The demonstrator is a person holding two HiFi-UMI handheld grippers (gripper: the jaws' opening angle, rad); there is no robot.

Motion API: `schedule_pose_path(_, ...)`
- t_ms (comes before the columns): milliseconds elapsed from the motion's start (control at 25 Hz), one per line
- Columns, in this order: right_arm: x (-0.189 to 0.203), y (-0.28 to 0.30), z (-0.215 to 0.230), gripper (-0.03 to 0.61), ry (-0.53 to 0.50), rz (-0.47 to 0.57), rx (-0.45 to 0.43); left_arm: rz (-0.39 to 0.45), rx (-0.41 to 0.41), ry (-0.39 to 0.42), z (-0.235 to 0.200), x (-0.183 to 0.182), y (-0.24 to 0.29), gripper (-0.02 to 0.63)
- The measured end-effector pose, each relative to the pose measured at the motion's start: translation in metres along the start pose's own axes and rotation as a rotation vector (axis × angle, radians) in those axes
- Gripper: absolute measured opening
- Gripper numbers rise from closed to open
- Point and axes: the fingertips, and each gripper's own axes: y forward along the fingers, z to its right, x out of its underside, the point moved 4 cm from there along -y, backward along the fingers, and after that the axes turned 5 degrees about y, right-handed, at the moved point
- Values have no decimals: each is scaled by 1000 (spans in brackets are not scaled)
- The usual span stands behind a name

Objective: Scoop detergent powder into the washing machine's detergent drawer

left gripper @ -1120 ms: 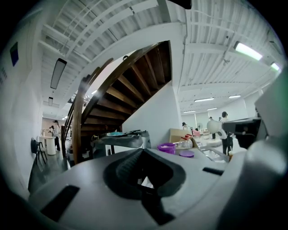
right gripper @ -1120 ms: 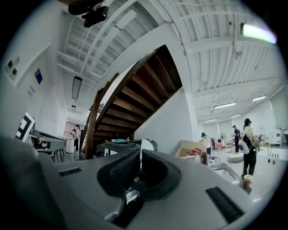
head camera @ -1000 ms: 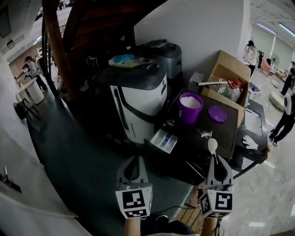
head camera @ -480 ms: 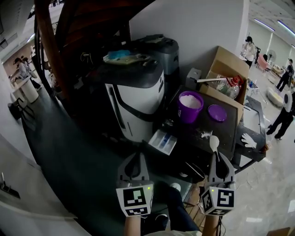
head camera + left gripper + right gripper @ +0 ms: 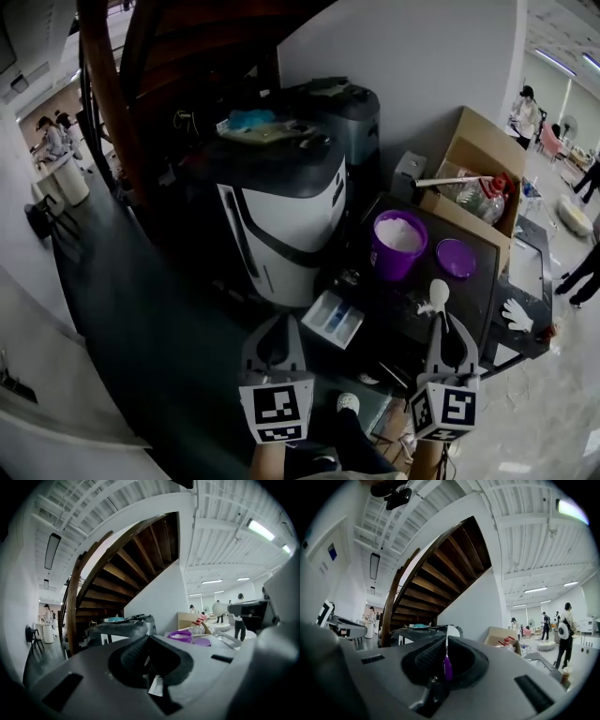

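The right gripper was clamped on a scoop. Only its own view showed the purple handle pinched between the jaws. The left gripper had its jaws closed together on nothing. The head view alone showed the open detergent drawer ahead, between the two grippers, by the washing machine. The purple tub of powder stood beyond the scoop.

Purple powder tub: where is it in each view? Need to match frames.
Head view: purple tub, right of centre, white powder inside.
Left gripper view: purple tub, just right of centre, only its rim showing.
Right gripper view: not in it.
Shared landmark: cardboard box, beyond the tub.
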Motion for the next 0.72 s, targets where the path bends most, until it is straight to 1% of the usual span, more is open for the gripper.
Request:
schedule_pose_path(280,6,89,34,21,12,-23,-29,3,-44,2,-1,-17,84,2)
schedule_pose_path(520,4,159,58,21,16,-46,-45,-7,-55,3,4,-29,150,2)
schedule_pose_path(720,5,206,75,21,-9,-52,-67,-23,-68,2,6,-32,195,2)
